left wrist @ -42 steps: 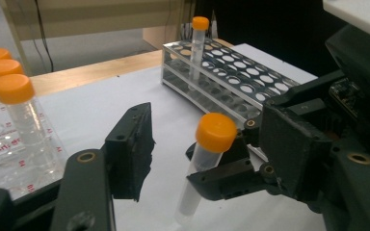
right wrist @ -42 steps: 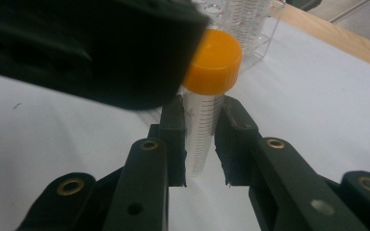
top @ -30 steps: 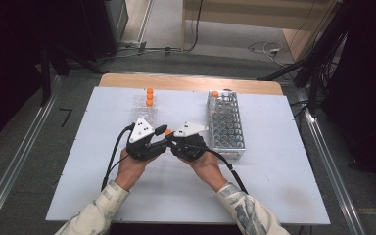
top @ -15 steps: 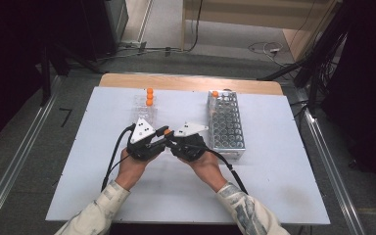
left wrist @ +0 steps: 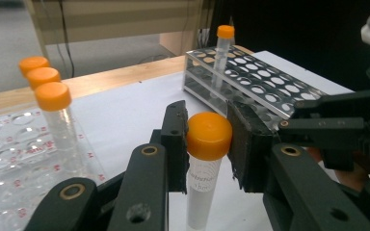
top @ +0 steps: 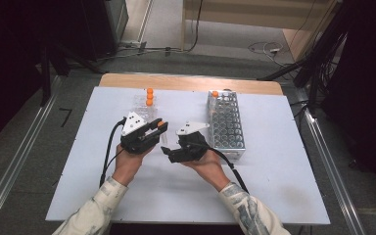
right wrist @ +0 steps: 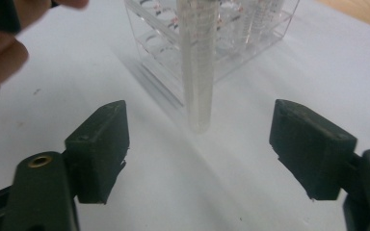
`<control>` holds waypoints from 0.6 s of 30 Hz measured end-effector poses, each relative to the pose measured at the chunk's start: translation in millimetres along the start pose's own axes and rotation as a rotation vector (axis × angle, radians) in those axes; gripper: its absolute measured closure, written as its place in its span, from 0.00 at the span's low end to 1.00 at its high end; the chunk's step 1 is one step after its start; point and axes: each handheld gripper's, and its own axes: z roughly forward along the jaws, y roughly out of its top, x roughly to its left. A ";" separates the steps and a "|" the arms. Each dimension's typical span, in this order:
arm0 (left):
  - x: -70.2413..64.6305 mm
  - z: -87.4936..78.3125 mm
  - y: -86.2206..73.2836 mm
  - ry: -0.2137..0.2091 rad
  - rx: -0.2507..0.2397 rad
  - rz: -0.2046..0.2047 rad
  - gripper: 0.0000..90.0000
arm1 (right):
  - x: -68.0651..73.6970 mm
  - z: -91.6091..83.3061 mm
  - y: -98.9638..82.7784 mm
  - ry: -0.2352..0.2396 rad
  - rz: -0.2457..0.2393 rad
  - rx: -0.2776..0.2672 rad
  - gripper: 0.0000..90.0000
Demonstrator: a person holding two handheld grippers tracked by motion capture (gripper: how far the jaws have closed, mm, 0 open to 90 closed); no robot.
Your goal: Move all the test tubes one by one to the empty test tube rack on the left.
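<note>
One tube (left wrist: 203, 163) in play, and my left gripper (left wrist: 207, 144) has it pinched just under the orange cap, hanging upright above the table (top: 274, 196) between the clear rack (left wrist: 14, 149) and the metal rack (top: 226, 125). My right gripper (right wrist: 200, 139) has just sprung its jaws wide with nothing in them, the tube's tip hanging beyond them. Since a second ago the handover's done and the grippers sit apart. Risk: a one-sided grip up high could let it swing or slip.
</note>
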 end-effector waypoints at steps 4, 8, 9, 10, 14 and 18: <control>7.5 0.6 7.5 0.018 -0.009 -0.020 0.78 | -1.1 1.4 -0.4 -0.004 -0.005 0.006 0.19; 15.8 -1.3 15.6 0.033 -0.032 -0.037 0.78 | -1.2 -0.6 0.0 -0.007 0.005 0.003 0.19; 18.1 -2.0 17.6 0.035 -0.038 -0.041 0.78 | -1.4 -1.0 -0.2 -0.008 0.005 0.006 0.19; 19.9 -2.1 19.4 0.041 -0.043 -0.043 0.78 | -1.7 -1.0 -0.4 -0.009 0.005 0.007 0.19; 27.9 -1.9 26.3 0.066 -0.039 -0.040 0.78 | -2.3 0.1 -1.1 -0.010 0.008 0.011 0.19; 32.9 -4.4 35.4 0.080 -0.058 -0.042 0.78 | -2.1 -0.8 -0.8 -0.011 0.007 0.007 0.19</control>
